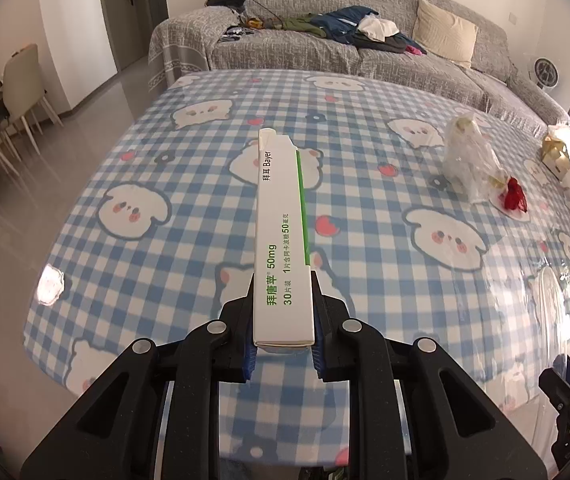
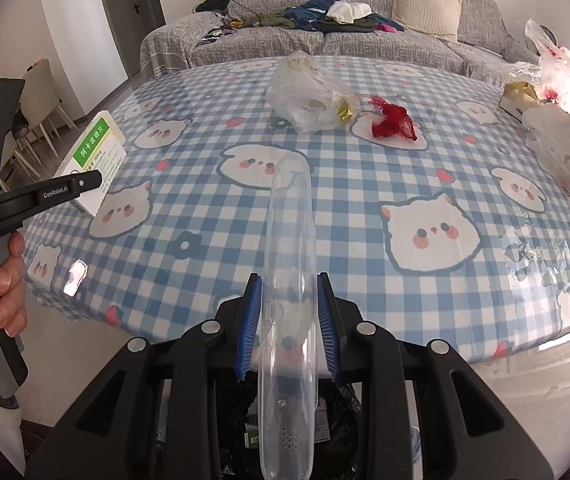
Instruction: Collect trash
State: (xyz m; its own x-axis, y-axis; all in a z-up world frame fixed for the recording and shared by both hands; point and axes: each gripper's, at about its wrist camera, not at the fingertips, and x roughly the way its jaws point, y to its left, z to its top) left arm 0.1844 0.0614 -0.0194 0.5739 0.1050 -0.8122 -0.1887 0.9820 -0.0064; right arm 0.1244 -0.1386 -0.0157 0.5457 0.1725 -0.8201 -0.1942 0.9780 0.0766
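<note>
Left wrist view: the left gripper (image 1: 283, 320) clamps a white box (image 1: 281, 240) lettered "Bayer" and "50mg", above the desk (image 1: 165, 184) with bare checked cloth ahead.

Right wrist view: the right gripper (image 2: 289, 320) pinches a clear tube (image 2: 289, 248) over the desk's near edge; a bag (image 2: 305, 96) and red wrapper (image 2: 393, 122) lie toward the far edge.

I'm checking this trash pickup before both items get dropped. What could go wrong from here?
1. The left gripper clamps only the near end of the long medicine box, so the box could pivot or slip.
2. The clear plastic case in the right gripper looks smooth and could slide out.
3. The crumpled clear bag and red wrapper still lie on the table and may be forgotten.
</note>
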